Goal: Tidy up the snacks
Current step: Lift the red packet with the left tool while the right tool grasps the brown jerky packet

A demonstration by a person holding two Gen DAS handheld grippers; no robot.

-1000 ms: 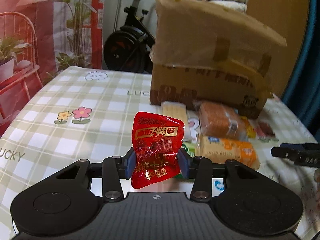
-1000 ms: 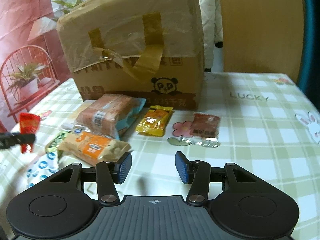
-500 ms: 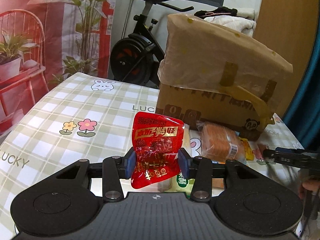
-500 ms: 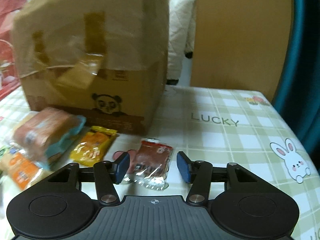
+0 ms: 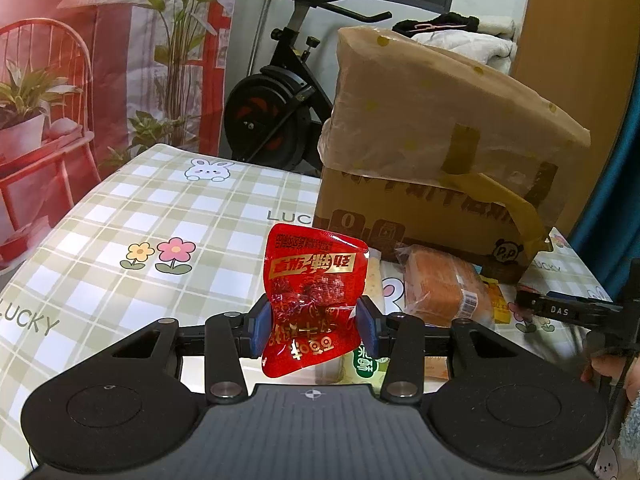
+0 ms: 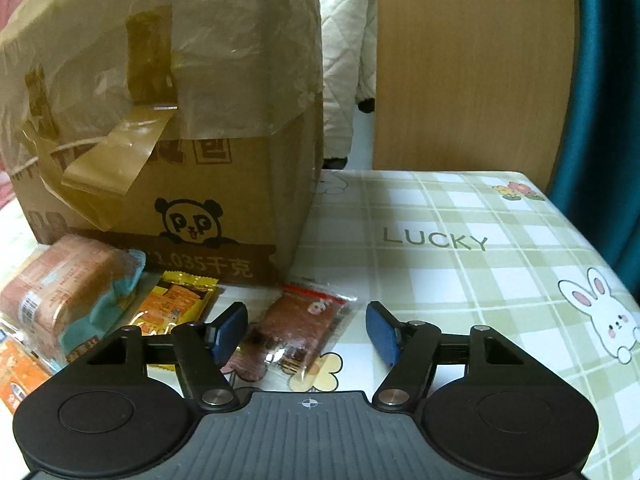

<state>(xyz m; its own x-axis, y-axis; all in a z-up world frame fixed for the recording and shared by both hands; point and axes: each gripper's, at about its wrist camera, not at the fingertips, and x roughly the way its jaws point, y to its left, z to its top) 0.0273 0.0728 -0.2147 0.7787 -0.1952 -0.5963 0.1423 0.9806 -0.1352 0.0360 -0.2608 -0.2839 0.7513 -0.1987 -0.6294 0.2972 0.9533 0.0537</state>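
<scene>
My left gripper (image 5: 312,330) is shut on a red snack pouch (image 5: 314,296) with gold lettering, held upright above the checked tablecloth. My right gripper (image 6: 306,334) has its jaws opening wide over a small brown snack packet (image 6: 298,332) that lies flat on the cloth between the blue pads, untouched. In the left wrist view the right gripper (image 5: 568,310) shows at the right edge, by a hand. A wrapped bread loaf (image 6: 68,300) and a yellow packet (image 6: 176,304) lie left of the brown packet.
A large taped cardboard box (image 6: 160,120) with a panda print stands just behind the snacks. An orange packet (image 6: 16,376) lies at the far left. An exercise bike (image 5: 280,100) stands beyond the table (image 5: 120,216). A wooden panel (image 6: 472,64) rises behind.
My right gripper moved rightward and down from the bread and orange packet to straddle the brown packet, and its jaws spread wider. The left gripper stayed shut on the red pouch.
</scene>
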